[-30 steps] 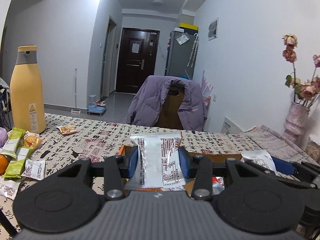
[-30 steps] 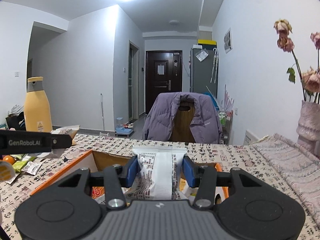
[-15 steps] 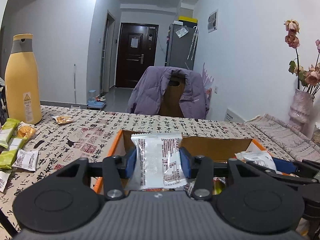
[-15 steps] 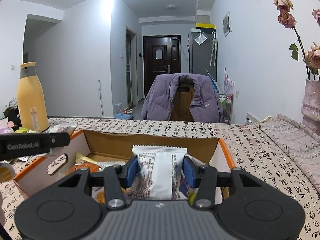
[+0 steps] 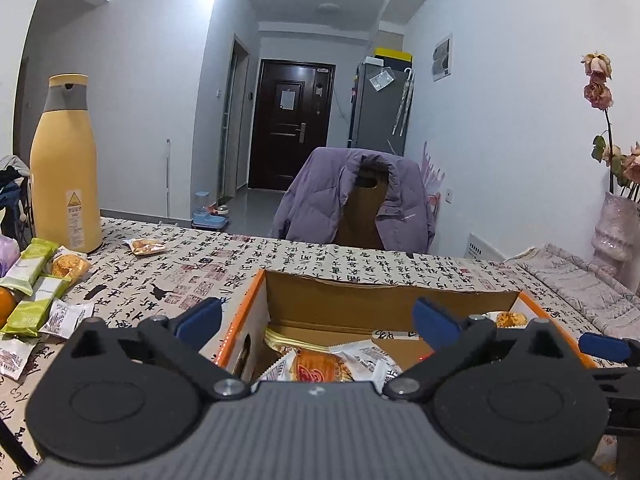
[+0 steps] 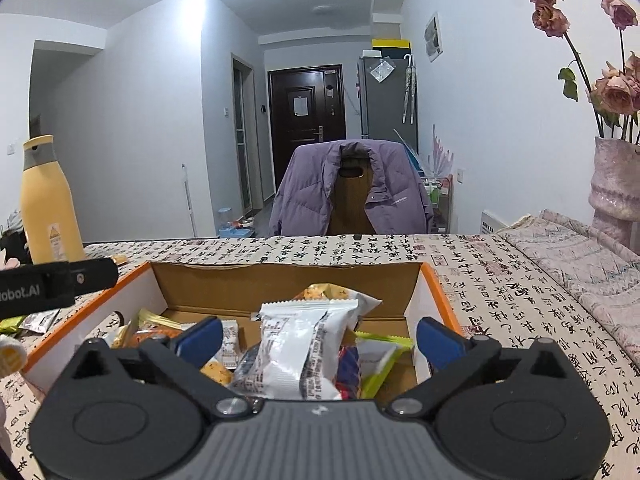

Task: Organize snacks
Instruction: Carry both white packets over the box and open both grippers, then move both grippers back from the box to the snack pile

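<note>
An orange-edged cardboard box [image 5: 384, 288] [image 6: 280, 276] sits on the patterned tablecloth and holds several snack packets. My left gripper [image 5: 316, 320] is open and empty above the box's left half, over a red-printed packet [image 5: 320, 366]. My right gripper [image 6: 318, 338] is open above the box; a white printed packet [image 6: 298, 348] lies loose between its spread fingers on top of the other snacks. Loose snacks [image 5: 38, 292] lie on the table to the left of the box.
A tall yellow bottle [image 5: 66, 180] stands at the table's far left, with one snack packet [image 5: 144, 246] near it. A chair with a purple jacket [image 5: 356, 200] is behind the table. A pink vase with dried roses [image 6: 612, 184] stands at the right.
Both grippers have opened over the box and let go of their white packets, which have dropped into it. Both have also tipped down toward the box.
</note>
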Demonstrator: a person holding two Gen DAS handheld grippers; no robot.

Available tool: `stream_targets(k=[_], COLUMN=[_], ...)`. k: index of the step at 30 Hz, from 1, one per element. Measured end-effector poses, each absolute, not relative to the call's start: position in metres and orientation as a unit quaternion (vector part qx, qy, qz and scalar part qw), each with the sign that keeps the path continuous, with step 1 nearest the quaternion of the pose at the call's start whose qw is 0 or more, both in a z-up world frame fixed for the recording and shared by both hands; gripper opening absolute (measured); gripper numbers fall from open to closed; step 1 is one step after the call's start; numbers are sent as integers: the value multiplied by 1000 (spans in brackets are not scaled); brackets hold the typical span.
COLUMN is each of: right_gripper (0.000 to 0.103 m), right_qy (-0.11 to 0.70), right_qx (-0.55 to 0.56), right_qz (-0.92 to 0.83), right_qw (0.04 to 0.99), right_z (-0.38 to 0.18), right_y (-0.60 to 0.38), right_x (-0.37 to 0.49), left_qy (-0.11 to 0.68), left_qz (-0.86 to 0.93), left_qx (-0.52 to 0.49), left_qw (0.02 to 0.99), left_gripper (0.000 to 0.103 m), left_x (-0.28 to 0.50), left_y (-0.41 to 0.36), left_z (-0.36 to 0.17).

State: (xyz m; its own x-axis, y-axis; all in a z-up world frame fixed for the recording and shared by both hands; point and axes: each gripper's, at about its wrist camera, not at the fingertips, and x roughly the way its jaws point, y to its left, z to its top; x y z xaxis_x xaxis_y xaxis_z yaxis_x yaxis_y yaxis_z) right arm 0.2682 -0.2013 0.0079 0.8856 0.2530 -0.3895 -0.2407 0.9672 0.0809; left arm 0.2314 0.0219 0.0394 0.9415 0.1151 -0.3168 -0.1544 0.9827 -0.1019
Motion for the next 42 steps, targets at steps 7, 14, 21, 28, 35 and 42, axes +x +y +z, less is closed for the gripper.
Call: stream_targets(k=[7, 14, 21, 28, 35, 42], right_gripper=[103, 103, 103, 103, 103, 103], right_qy=[197, 181, 177, 186, 203, 223], right_qx=[16, 14, 12, 12, 17, 17], right_qz=[126, 125, 122, 132, 134, 136], right_qw=[972, 975, 977, 974, 970, 965], right_z=[12, 26, 37, 39, 31, 20], right_y=[-202, -203, -204, -207, -214, -217], right_x=[267, 258, 242, 221, 198, 173], left_qy=[152, 129, 122, 130, 153, 175], left_qz=[69, 65, 64, 67, 68, 72], left_qx=[-60, -60, -59, -55, -50, -43], left_qw=[984, 988, 989, 988, 985, 981], left_gripper=[103, 103, 103, 103, 103, 103], left_x=[228, 216, 198, 175, 149, 124], left_y=[20, 14, 15, 19, 26, 33], left_z=[44, 63, 74, 72, 58, 41])
